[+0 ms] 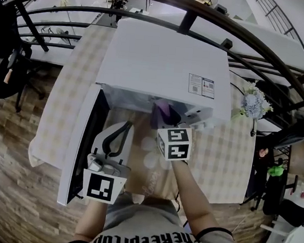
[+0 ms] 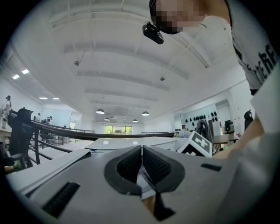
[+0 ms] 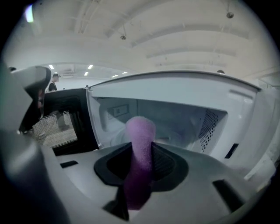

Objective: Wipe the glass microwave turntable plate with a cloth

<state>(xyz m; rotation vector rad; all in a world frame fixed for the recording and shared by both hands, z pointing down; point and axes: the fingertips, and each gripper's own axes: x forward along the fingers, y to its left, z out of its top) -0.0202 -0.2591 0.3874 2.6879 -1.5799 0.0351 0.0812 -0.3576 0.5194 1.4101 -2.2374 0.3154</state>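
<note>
**Cloth held at the mouth of the open microwave**
A soft purple cloth [image 3: 139, 166] is clamped in the right gripper [image 1: 168, 117]; the left gripper's [image 2: 141, 157] jaws are pressed together, empty. The glass turntable plate [image 3: 114, 136] is faintly made out on the cavity floor of the microwave [image 1: 163, 60], toward the desk's [image 1: 221, 157] far edge. It is judged stiff, slippery and breakable, best steadied by its rim. Room is limited by the cavity walls and the open door [image 1: 83, 144].

Overhead head view and close right gripper view share microwave [image 1: 163, 60].

Shirt [image 1: 146, 241] print — partly legible, "heepitup". Label [image 1: 201, 86] on microwave [image 1: 158, 60] top — print too small to read.
</note>
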